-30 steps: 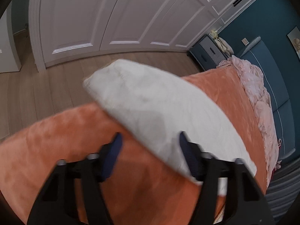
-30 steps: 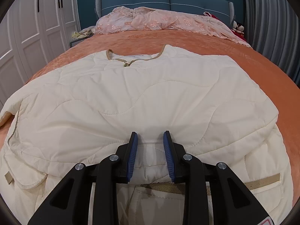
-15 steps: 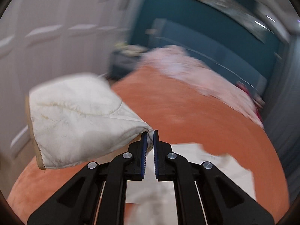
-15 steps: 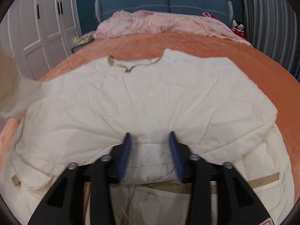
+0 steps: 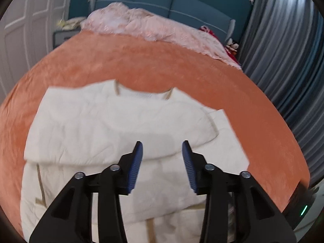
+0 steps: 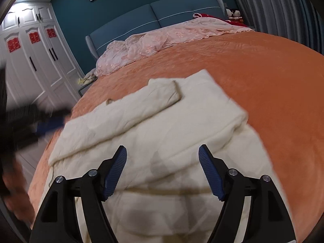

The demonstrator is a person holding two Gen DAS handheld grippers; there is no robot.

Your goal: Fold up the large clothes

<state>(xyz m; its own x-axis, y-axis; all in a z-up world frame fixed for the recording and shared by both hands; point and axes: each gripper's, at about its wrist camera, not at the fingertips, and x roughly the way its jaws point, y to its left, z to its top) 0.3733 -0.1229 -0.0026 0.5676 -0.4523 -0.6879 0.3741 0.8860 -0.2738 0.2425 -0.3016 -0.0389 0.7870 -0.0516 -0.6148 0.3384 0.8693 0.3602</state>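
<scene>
Sleeve fold is sitting loose; both claws are open and empty.

The cream quilted padded jacket (image 5: 113, 133) is lying flat mid-bed on the orange plush bedspread (image 5: 182, 60), its left sleeve (image 6: 129, 109) folded across the body. The left gripper (image 5: 162, 162) has just been opening, jaws part-spread, nothing between them; the right gripper (image 6: 163, 172) has just been opening too, jaws wide, hovering over the hem, gripping nothing. Risk, as judged: puffy padding is likely springing the sleeve back, and a pad snagging the fabric could be dragging the fold open. The crumpled pink lace quilt (image 5: 151, 28) is sitting well apart by the blue headboard (image 5: 166, 2), blocking nothing.
</scene>
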